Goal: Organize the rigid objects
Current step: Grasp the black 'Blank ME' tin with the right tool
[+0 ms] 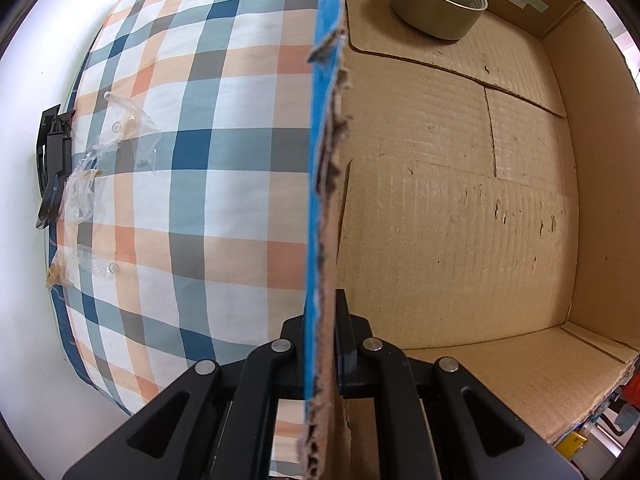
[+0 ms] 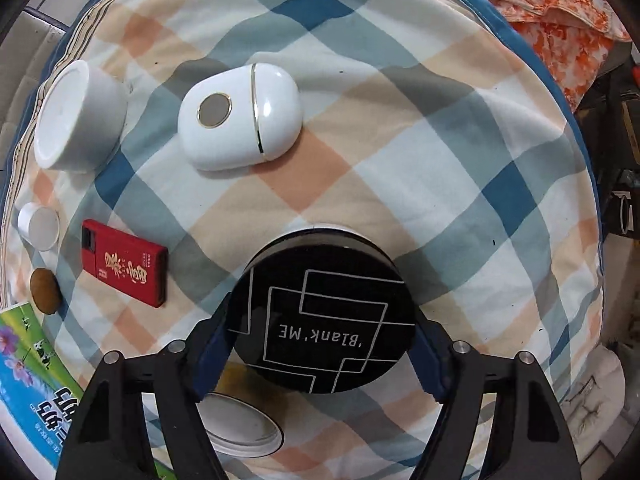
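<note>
From the left wrist, the left gripper (image 1: 320,344) is pinching the torn, blue-faced wall of the cardboard box (image 1: 460,200), its fingers nearly together on the edge, probably steadying the box; a metal strainer lid (image 1: 440,0) is already lying in the far corner. From the right wrist, the right gripper (image 2: 320,344) is straddling the black round tin (image 2: 324,320) on the checked cloth (image 2: 400,140), fingers seemingly touching its sides, likely readying a lift.
</note>
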